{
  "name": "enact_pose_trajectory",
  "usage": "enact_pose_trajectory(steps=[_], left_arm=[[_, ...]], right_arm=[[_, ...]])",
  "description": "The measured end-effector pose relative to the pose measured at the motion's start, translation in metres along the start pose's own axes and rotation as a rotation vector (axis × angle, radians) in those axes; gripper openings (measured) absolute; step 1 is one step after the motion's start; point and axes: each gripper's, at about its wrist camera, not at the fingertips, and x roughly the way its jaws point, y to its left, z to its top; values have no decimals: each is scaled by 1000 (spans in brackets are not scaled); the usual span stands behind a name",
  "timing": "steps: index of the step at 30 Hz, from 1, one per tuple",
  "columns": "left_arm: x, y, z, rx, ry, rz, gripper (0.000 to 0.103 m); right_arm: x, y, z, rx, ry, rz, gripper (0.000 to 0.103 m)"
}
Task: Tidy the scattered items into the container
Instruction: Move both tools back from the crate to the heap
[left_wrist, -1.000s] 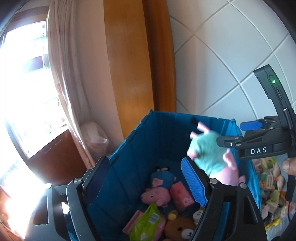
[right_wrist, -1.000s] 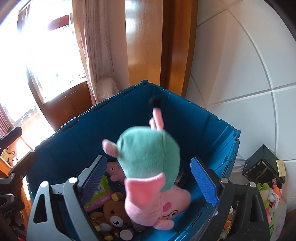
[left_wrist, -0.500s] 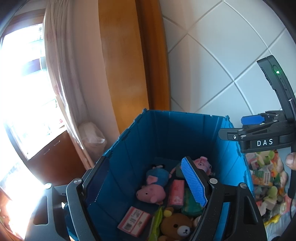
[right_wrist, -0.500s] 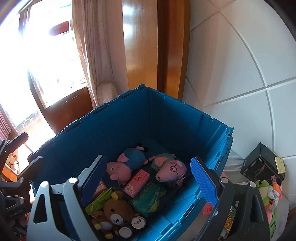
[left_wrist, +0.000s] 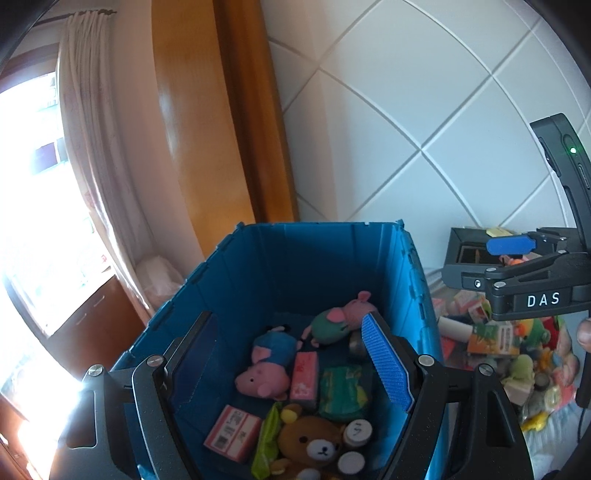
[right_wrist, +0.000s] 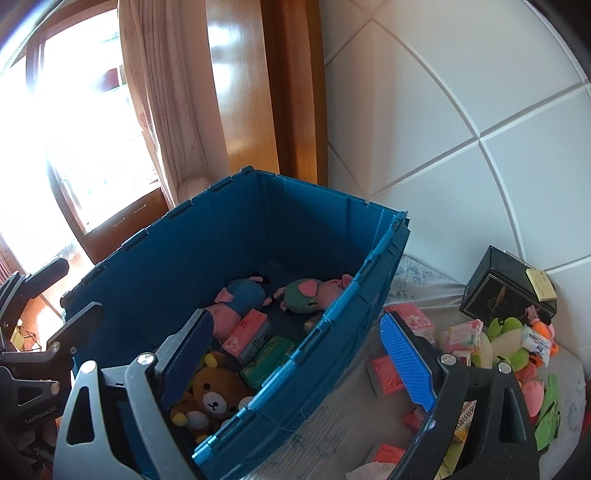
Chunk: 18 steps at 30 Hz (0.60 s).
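One more pig plush (right_wrist: 314, 293) lies inside bin (right_wrist: 332, 325).

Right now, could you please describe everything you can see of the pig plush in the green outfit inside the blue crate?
The green-dressed pig plush is a soft toy with a pink head, ears and limbs and a rounded green body. It lies on its side on the floor of the blue crate, near the far right corner, beside the blue-dressed pig plush. Nothing grips it.

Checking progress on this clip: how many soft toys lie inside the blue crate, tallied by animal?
Pigs: 2, the blue-dressed pig and the green-dressed pig
Bears: 1, the brown bear
Total: 3
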Motion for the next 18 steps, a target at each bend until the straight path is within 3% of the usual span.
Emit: enact_pose_trajectory(steps=[18], left_arm=[[-33, -174, -18, 124, 12, -172, 80]], right_arm=[[-104, -174, -129, 168, 55, -166, 93]])
